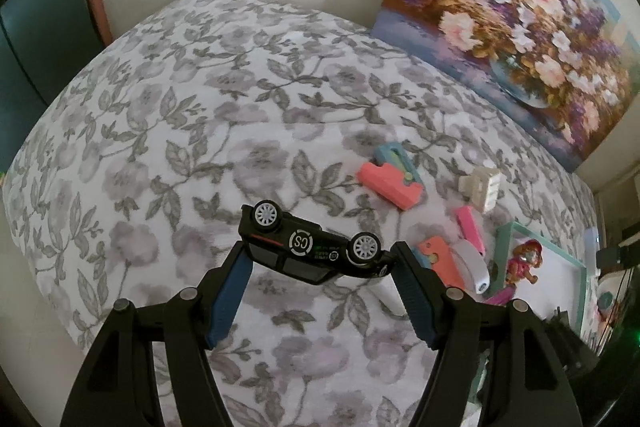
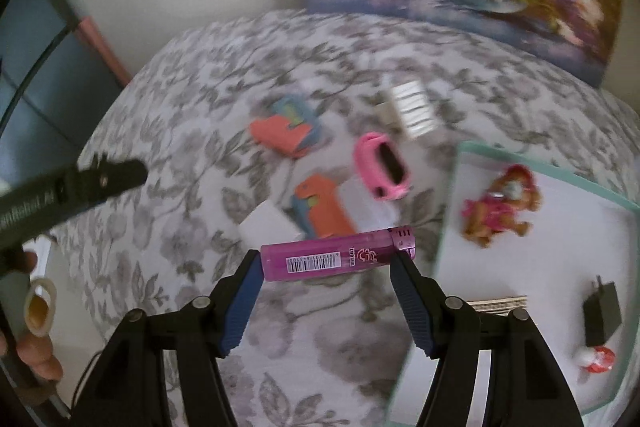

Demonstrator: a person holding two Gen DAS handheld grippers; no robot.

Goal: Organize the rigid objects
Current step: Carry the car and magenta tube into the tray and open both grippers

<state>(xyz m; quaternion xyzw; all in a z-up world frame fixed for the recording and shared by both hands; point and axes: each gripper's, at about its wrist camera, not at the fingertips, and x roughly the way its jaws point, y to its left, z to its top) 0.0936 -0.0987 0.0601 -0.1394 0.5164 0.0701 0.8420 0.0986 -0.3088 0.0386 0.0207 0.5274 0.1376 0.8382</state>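
Note:
My left gripper (image 1: 320,259) is shut on a black toy car (image 1: 316,249), held upside down above the floral bedspread (image 1: 180,127) with its wheels facing up. My right gripper (image 2: 326,261) is shut on a translucent pink lighter (image 2: 340,255), gripped end to end and lifted off the bed. On the bedspread lie two pink-and-blue foam pieces (image 2: 286,129) (image 2: 322,207), a pink toy car (image 2: 382,167), a white ribbed clip (image 2: 412,109) and a white block (image 2: 266,223). A teal-rimmed white tray (image 2: 540,291) at the right holds a pink doll figure (image 2: 500,205).
The tray also carries a black charger (image 2: 602,311) and a red-and-white ball (image 2: 596,357). A flower painting (image 1: 512,15) leans on the wall behind the bed. At the left of the right wrist view, a hand (image 2: 36,347) holds the other gripper's black handle (image 2: 72,187).

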